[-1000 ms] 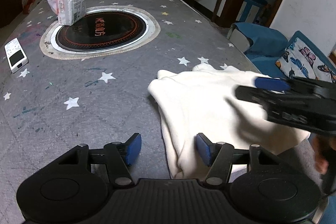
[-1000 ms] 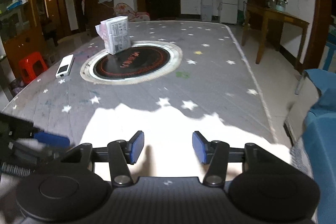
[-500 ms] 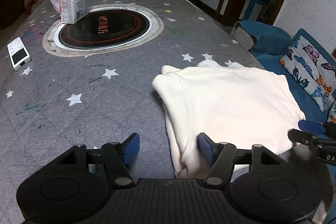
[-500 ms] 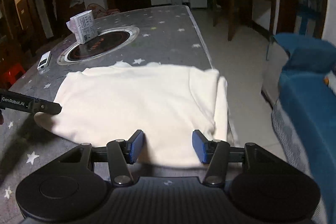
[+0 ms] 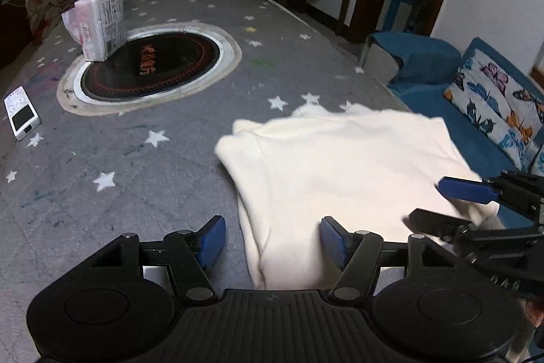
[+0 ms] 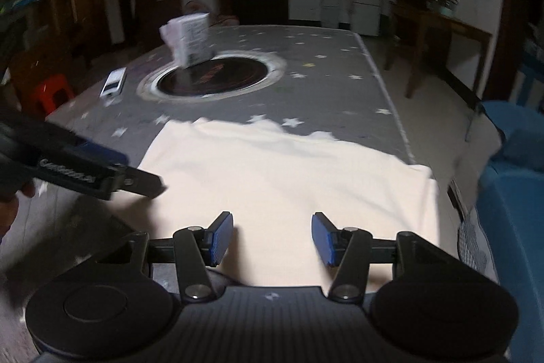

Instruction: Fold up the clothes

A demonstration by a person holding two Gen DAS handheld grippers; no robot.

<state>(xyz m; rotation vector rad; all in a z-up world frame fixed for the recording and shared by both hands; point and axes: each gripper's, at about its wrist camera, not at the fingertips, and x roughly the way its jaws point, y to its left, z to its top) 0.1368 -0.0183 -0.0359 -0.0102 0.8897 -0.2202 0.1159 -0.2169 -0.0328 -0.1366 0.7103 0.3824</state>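
A cream garment [image 5: 340, 165] lies folded flat on the grey star-patterned table [image 5: 102, 159], near its right edge. My left gripper [image 5: 273, 242] hovers open at the garment's near left edge, and the folded edge runs between its blue pads untouched. My right gripper [image 5: 423, 203] reaches in from the right over the garment's near right corner, jaws apart. In the right wrist view the right gripper [image 6: 272, 237] stands open just above the garment [image 6: 289, 179], holding nothing. The left gripper [image 6: 142, 172] shows at that view's left, over the garment's corner.
A tissue pack [image 5: 98, 22] stands on the rim of a round black cooktop [image 5: 149, 70] set in the table. A white remote [image 5: 21, 118] lies far left. A blue sofa with a butterfly cushion [image 5: 493, 97] runs along the table's right side. A red stool [image 6: 51, 91] stands left.
The right gripper drew back off the garment to the table's right edge, then came in again over the near right corner. The garment now lies flat. The left gripper barely moved.
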